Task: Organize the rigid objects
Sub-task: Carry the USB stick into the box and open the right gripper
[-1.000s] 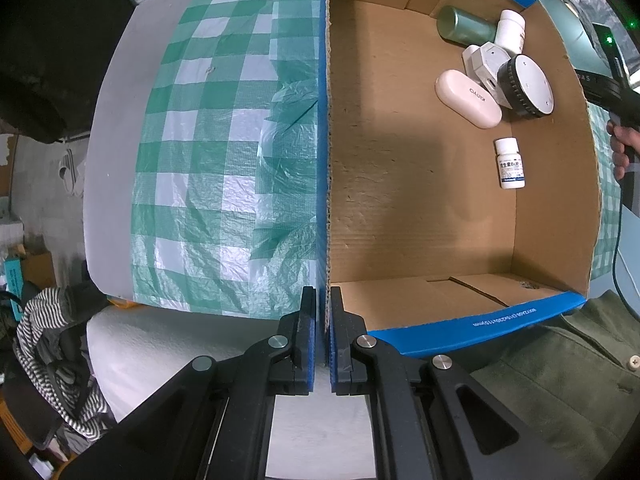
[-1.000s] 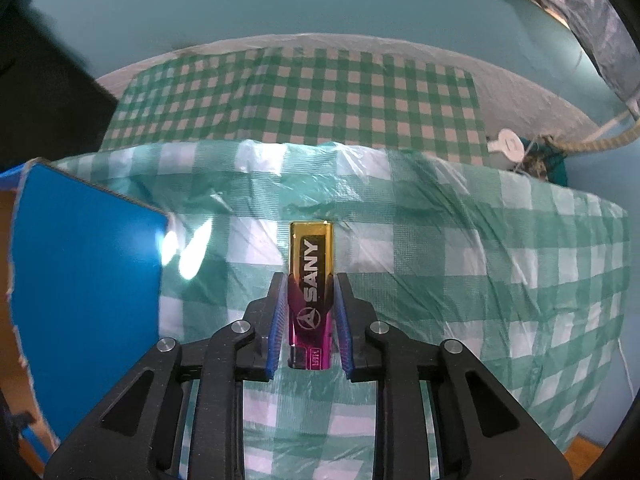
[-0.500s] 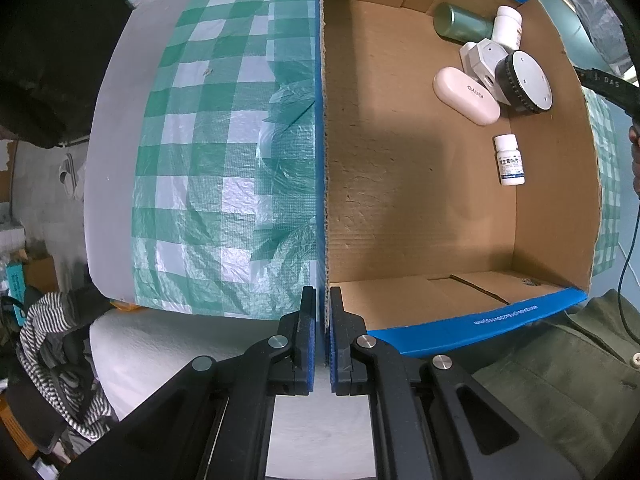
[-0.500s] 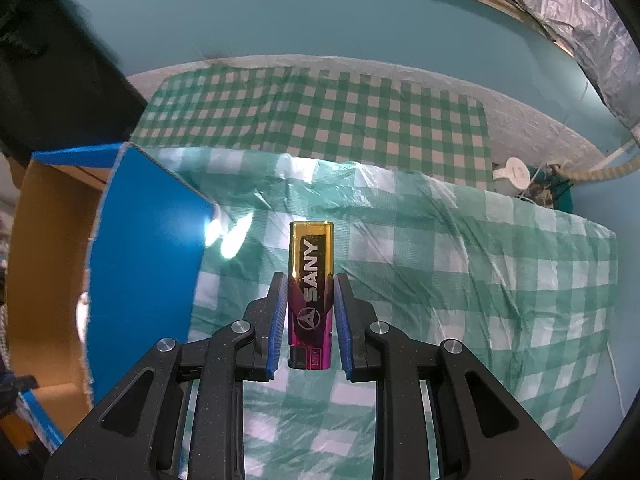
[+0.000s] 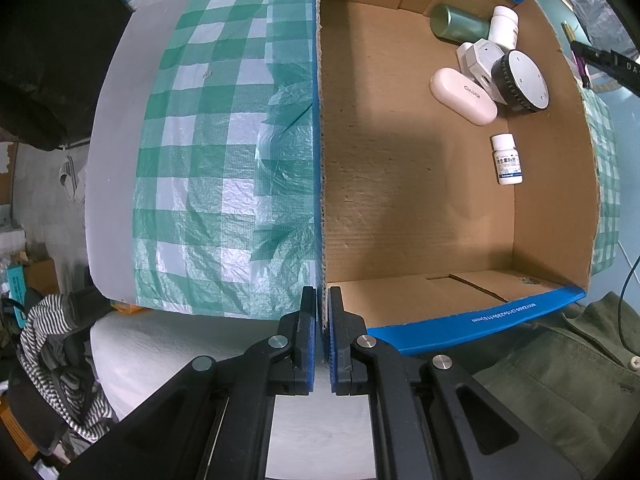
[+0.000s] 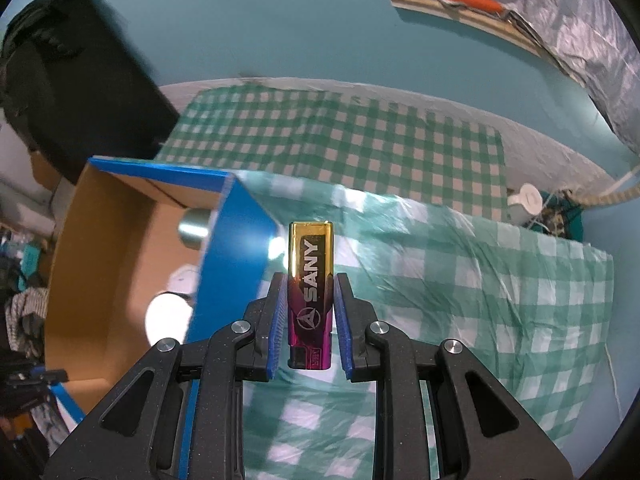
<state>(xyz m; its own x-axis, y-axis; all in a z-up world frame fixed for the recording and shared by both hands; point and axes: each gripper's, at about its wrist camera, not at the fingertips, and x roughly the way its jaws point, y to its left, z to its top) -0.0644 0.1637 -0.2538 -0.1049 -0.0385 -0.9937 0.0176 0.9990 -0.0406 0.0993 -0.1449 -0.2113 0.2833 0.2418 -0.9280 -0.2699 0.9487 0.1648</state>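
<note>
My left gripper [image 5: 322, 300] points straight down, shut on the top edge of the left wall of an open cardboard box [image 5: 400, 208] with blue outer sides. At the box's far right lie a green cylinder [image 5: 456, 24], a white bottle [image 5: 505, 26], a white hexagonal part [image 5: 480, 60], a black-rimmed disc [image 5: 522, 80], a white oval case [image 5: 464, 96] and a small pill bottle [image 5: 507, 160]. My right gripper [image 6: 310, 282] is shut on a gold and magenta lighter [image 6: 311, 264] marked SANY. It hangs above the cloth just right of the box's blue wall [image 6: 236, 260].
A green and white checked cloth [image 5: 224, 140] covers the table around the box. A person's olive green garment [image 5: 560, 368] lies at the box's near side. A black bag [image 6: 80, 80] stands beyond the box. A white round object [image 6: 528, 200] and cables sit past the cloth's right edge.
The right gripper has risen with the lighter and tilted, so the box's open inside now shows on its left. The left gripper and the box have not moved.
</note>
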